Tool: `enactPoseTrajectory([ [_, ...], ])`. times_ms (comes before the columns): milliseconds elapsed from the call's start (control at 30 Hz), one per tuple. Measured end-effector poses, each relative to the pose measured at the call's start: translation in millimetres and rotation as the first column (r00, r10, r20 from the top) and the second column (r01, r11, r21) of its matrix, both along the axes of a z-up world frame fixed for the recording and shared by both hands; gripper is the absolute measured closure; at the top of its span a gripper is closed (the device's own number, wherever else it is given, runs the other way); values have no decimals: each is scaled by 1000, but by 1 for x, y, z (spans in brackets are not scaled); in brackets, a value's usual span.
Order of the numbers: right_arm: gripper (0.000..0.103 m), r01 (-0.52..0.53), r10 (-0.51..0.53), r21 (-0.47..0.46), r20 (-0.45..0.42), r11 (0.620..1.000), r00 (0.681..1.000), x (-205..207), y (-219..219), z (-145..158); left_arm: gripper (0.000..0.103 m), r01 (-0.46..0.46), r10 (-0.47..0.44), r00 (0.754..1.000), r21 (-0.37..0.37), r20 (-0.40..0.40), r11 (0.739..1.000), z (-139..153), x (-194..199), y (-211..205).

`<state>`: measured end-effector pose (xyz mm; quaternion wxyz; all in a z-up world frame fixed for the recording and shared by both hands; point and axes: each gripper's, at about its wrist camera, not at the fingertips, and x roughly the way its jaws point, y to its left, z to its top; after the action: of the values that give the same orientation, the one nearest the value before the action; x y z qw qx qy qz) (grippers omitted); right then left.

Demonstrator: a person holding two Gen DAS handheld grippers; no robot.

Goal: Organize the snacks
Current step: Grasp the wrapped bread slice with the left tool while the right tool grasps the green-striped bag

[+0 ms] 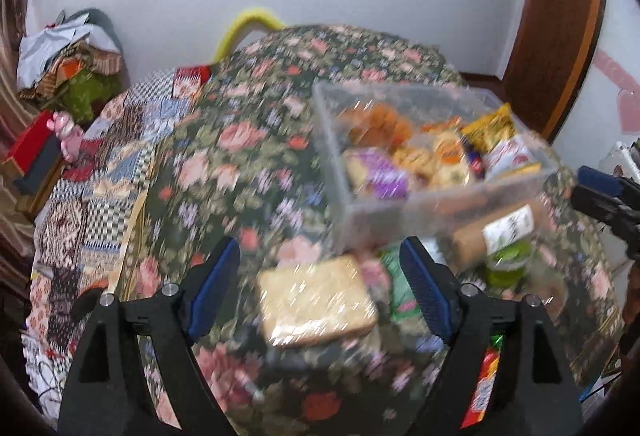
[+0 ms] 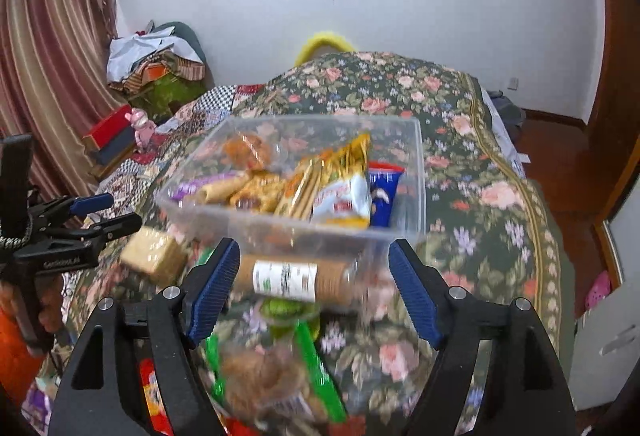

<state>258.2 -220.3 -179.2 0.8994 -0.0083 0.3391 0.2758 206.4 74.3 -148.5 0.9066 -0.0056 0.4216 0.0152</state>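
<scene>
your clear bin (image 2: 304,228) is half full, yet the biscuit roll (image 2: 292,278) and square pack (image 1: 316,302) wait on the bedspread (image 2: 460,140) by its near side, your left gripper (image 1: 320,284) and right gripper (image 2: 312,288) both released.

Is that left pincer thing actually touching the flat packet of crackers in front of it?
Apart. In the left wrist view, the left gripper is open and the cracker packet lies on the bedspread between its fingers, with floral cloth showing on both sides.

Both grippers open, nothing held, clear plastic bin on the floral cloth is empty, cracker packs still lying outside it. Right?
Not quite: the clear plastic bin already holds several snack packs, as the right wrist view shows. The rest stands: left gripper and right gripper are open and hold nothing, the bin sits on the floral cloth, and the square cracker pack lies outside it.
</scene>
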Motion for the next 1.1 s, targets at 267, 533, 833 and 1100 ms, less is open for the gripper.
enactPoseTrajectory([
  [267, 29, -16, 13, -38, -68, 999, 998, -20, -2, -29, 12, 3, -6, 997, -33, -82, 999, -33, -16, 7],
  [533, 28, -58, 54, -22, -172, 998, 984, -25, 10, -62, 10, -25, 19, 991, -42, -135, 999, -58, -5, 3],
  [833, 26, -82, 73, -37, -198, 996, 977, -30, 21, -72, 10, -57, 49, 991, -69, -124, 996, -70, 6, 1],
  [1100, 19, -95, 83, -46, -216, 994, 973, -29, 26, -80, 21, -15, 11, 995, -39, -103, 999, -72, -8, -6],
])
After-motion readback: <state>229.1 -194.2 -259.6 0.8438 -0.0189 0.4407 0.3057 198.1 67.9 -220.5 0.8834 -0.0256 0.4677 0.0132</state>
